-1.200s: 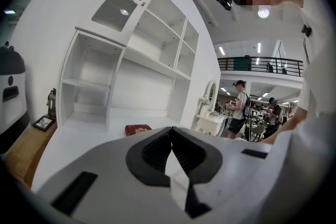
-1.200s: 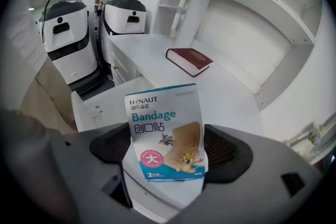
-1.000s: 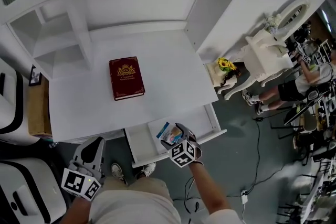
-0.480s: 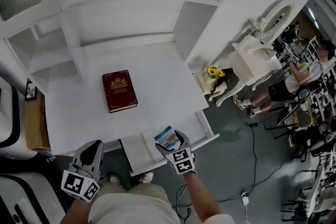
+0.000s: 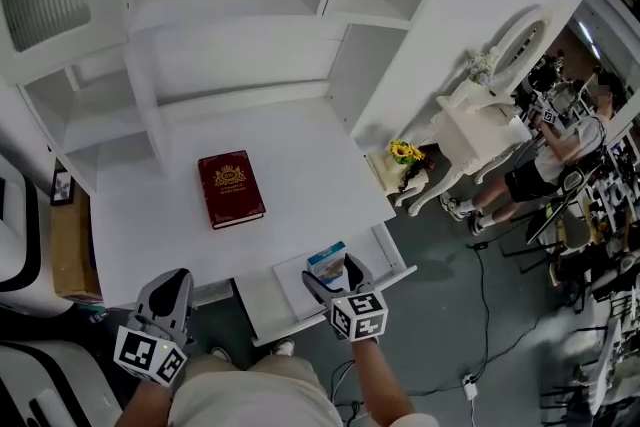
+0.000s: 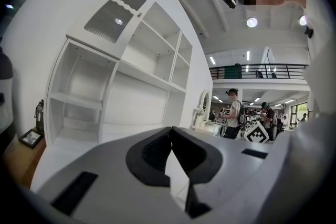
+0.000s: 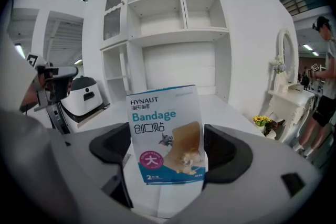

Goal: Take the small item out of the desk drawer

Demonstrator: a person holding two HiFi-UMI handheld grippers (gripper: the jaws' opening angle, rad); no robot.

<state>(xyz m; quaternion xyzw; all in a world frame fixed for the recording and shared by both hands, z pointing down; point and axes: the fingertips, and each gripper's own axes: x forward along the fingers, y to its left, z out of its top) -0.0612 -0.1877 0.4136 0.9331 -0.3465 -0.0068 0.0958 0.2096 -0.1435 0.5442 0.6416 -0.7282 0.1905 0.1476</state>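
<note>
A small white and blue bandage box (image 7: 167, 134) stands upright between the jaws of my right gripper (image 7: 167, 157), which is shut on it. From the head view, the right gripper (image 5: 333, 273) holds the box (image 5: 326, 263) over the open white desk drawer (image 5: 268, 300), near the desk's front edge. My left gripper (image 5: 168, 303) hangs left of the drawer, below the desk edge. Its jaws (image 6: 171, 136) meet with nothing between them.
A dark red book (image 5: 230, 188) lies on the white desk (image 5: 310, 165) under white shelves (image 5: 210, 5). A white ornate stand (image 5: 480, 120) and yellow flowers (image 5: 403, 152) are at the right, with people beyond. A white appliance (image 7: 84, 94) stands at the left.
The head camera has tilted, so the desk sits a little differently in view. The right gripper keeps the bandage box over the drawer. The left gripper has hardly moved.
</note>
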